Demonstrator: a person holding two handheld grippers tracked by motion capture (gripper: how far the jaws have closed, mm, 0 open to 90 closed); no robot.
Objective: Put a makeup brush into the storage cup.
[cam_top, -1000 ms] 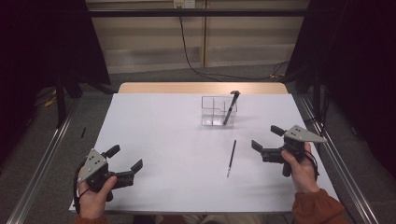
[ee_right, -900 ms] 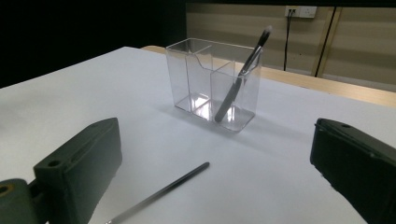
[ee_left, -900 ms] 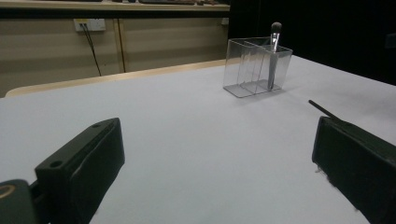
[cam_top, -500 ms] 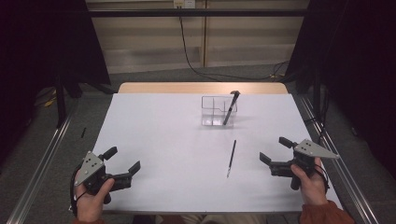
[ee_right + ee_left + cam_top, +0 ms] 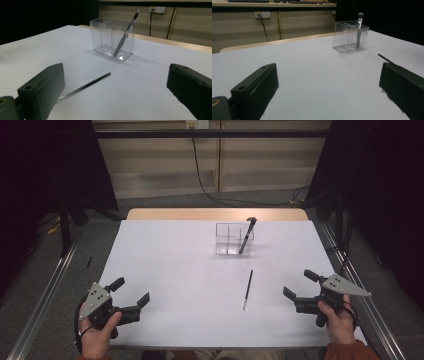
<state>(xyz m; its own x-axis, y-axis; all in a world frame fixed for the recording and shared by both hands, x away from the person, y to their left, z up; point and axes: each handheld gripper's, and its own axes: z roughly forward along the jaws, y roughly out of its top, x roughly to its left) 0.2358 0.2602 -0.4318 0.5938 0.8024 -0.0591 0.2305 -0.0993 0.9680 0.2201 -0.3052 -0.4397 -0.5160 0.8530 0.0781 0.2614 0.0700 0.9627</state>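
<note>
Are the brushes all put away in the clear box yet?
Half done. One brush leans inside the clear box. The thin brush lies on the table, untouched. The left gripper and right gripper are open and empty.

Lab: black curtains (image 5: 50,165), railed table (image 5: 165,250)

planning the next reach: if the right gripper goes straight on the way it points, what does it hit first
Most likely the thin brush lying flat on the table, just ahead of the right gripper; the clear organizer stands farther on.
</note>
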